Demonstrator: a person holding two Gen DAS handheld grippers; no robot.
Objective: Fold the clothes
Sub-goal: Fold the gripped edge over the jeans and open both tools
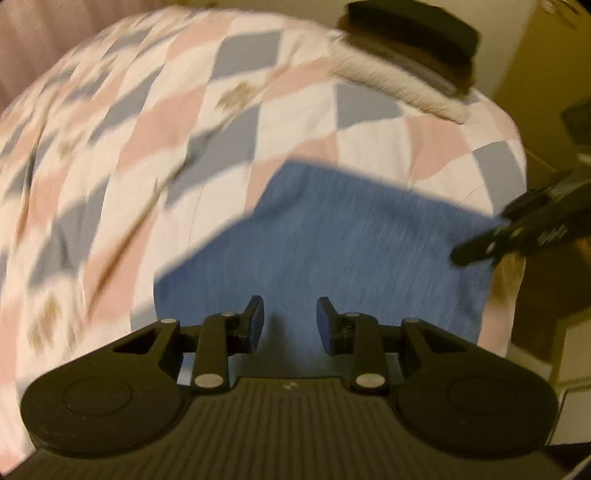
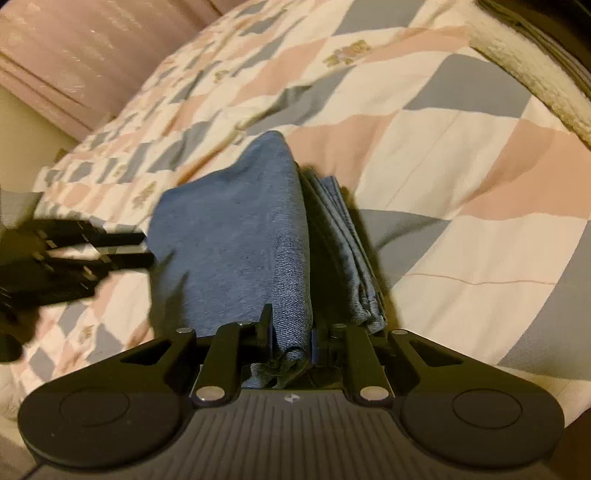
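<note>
Quilted bedspread underneath everything: soft cotton, diamond patchwork in pink, grey-blue and cream, small tan printed motifs, stitched seam lines visible. Fuzzy cream fabric strip along far right edge; dark flat item past it, too blurred to identify. Pink ribbed panel at far end of bed.

Blue denim garment lying on bedspread, folded to a thick multi-layer slab, roughly rectangular with one angled far corner. Visible twill weave, matte, stacked hem edges showing on its right side.

Right gripper: black plastic linkage, silver pivot pins, ribbed body. Pinching near folded edge of denim, several layers bunched between fingers, fold lifted into a ridge running away from camera.

Left gripper: same build, blue pads on inner finger faces. Spread apart, nothing between fingers, hovering over near part of denim; contact with cloth cannot be told. Left view heavily motion-blurred.

Seen from right wrist view, left gripper sits at garment's left edge, fingertips just beside fabric. Seen from left wrist view, right gripper meets garment's right edge.
</note>
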